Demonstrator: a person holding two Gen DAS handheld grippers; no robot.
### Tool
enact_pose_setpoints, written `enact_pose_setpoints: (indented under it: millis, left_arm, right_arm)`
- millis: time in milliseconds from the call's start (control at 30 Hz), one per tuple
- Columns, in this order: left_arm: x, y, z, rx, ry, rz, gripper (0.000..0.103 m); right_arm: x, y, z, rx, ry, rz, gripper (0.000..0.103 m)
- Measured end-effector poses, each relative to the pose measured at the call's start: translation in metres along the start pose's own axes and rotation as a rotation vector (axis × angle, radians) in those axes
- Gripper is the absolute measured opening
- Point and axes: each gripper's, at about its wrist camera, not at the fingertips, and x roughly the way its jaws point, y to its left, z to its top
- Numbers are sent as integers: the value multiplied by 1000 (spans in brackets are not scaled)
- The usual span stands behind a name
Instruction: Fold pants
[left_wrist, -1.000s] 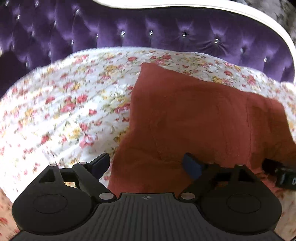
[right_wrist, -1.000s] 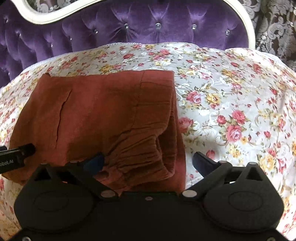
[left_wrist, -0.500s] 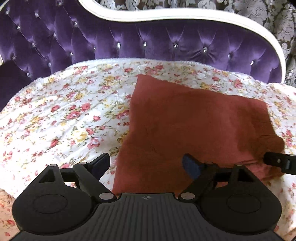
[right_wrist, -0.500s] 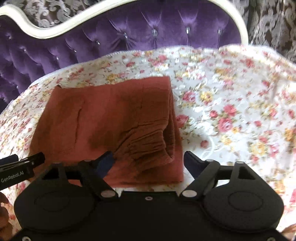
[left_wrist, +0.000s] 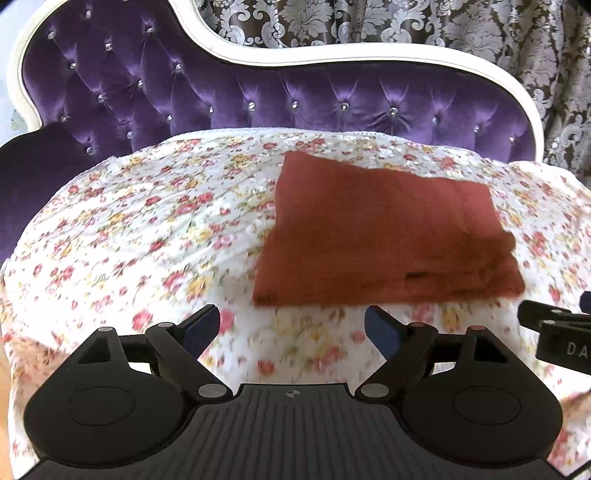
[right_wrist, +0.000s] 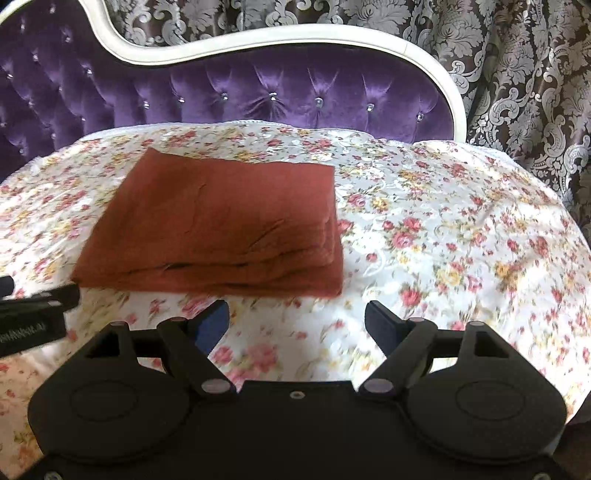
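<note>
Both grippers are empty with jaws spread wide: my left gripper (left_wrist: 291, 326) and right gripper (right_wrist: 295, 321) hover over bare bedspread (right_wrist: 443, 236) just short of the pants (right_wrist: 218, 221), touching nothing. The rust-coloured pants (left_wrist: 384, 229) lie as a compact stacked rectangle on the bedspread, in front of the purple headboard (left_wrist: 258, 99), layers showing along the near edge. I judge the folding essentially done; at most the slightly uneven near edge could be squared up.
</note>
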Motion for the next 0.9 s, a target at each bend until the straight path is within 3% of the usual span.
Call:
enact_pose_setpoints:
  millis: [267, 900]
  left_arm:
    - [-21, 1, -26, -4, -12, 1, 85]
    - [-31, 0, -46, -2, -3, 9, 85]
  right_arm:
    - [-21, 2, -24, 32, -16, 46, 81]
    - [-30, 6, -54, 49, -15, 66, 81]
